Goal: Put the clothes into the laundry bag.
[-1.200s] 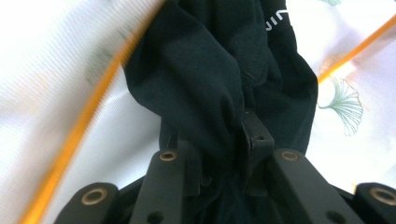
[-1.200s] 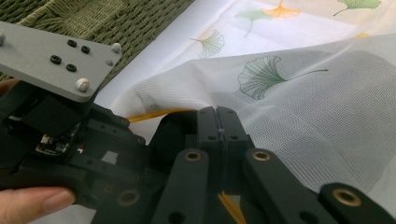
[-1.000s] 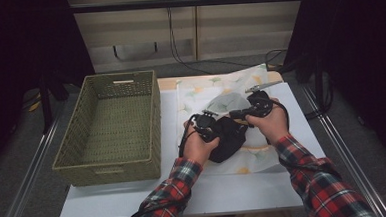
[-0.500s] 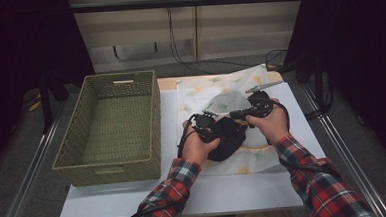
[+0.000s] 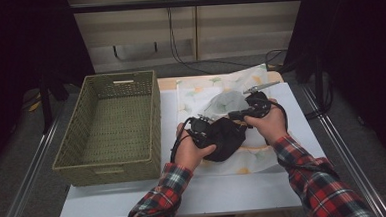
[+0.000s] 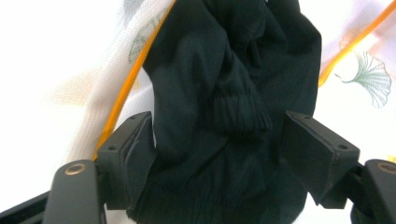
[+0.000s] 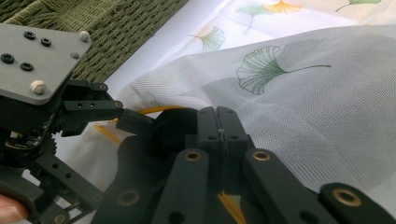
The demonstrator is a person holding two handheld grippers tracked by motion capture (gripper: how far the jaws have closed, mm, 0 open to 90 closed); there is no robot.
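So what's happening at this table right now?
A person in a plaid shirt works a dark garment into a white mesh laundry bag lying on the table. The right gripper is shut on the bag's orange-edged opening. The left gripper has just been opening its jaws; the garment sits between them, seemingly let go. A green woven basket stands to the left.

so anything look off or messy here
Mildly. The black garment is half stuffed into the white mesh laundry bag, which lies rumpled and lifted at its orange-edged opening. The wicker basket sits square. Nothing looks spilled or damaged.
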